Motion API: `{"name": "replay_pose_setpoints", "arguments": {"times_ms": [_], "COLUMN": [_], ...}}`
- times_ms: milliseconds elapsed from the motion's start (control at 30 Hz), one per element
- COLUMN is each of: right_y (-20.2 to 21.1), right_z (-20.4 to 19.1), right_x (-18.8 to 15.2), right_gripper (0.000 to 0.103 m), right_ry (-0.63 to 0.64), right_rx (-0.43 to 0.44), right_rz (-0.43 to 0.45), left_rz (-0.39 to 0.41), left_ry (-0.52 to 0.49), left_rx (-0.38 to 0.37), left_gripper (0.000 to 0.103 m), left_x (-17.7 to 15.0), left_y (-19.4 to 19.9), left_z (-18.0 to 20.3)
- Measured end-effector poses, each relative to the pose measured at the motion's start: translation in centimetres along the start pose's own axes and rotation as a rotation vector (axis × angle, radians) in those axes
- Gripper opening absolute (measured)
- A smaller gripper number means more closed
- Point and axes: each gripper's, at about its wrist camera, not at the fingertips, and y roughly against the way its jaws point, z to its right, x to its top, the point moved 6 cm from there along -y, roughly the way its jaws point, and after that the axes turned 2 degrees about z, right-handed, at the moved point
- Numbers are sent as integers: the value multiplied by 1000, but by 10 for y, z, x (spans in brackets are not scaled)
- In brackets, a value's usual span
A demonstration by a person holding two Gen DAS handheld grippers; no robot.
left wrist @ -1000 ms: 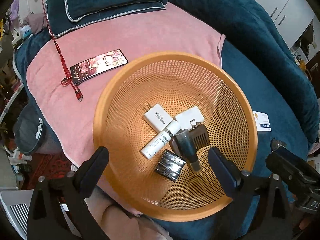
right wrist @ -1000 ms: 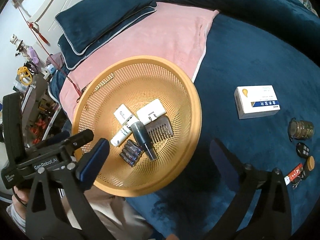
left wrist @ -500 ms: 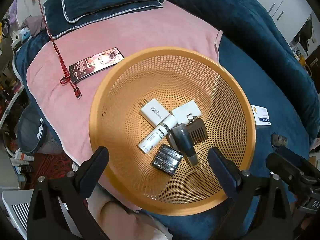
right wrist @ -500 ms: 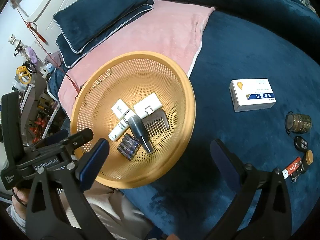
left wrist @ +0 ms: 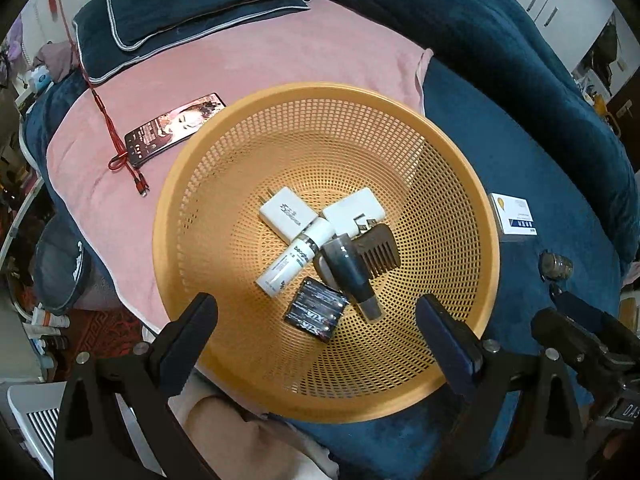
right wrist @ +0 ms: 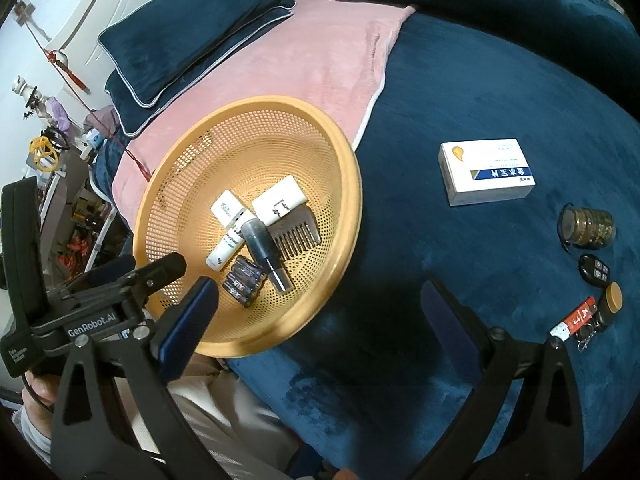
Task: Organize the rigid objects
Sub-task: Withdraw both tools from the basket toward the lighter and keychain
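While both claws gape empty, basket (left wrist: pixel 472 184) holds two chargers (left wrist: pixel 286 216), one comb (left wrist: pixel 380 250).

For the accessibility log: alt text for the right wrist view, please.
An orange basket holding a comb, batteries and small toiletries sits on a blue bed; a white box and keys lie outside it. The open right gripper hovers empty.

orange perforated basket (left wrist: pixel 460 184), pink towel (left wrist: pixel 280 52)
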Motion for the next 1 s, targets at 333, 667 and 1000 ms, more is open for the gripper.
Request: {"name": "replay_pose_setpoints", "arguments": {"times_ms": [333, 667, 1000], "right_y": [8, 19, 29], "right_z": [15, 36, 61], "right_x": [-6, -11, -17], "right_gripper": [102, 102, 102], "right_ry": [-23, -58, -103], "right_rx": [-4, -8, -14], "right_rz": [5, 16, 27], "left_rz": [-6, -13, -20], "left_ry": [-27, -68, -122], "left_rx": [1, 1, 3], "left_gripper": [100, 100, 100], "left_x": [-5, -8, -12], "left_y": [1, 1, 0], "left_z": [18, 41, 72]}}
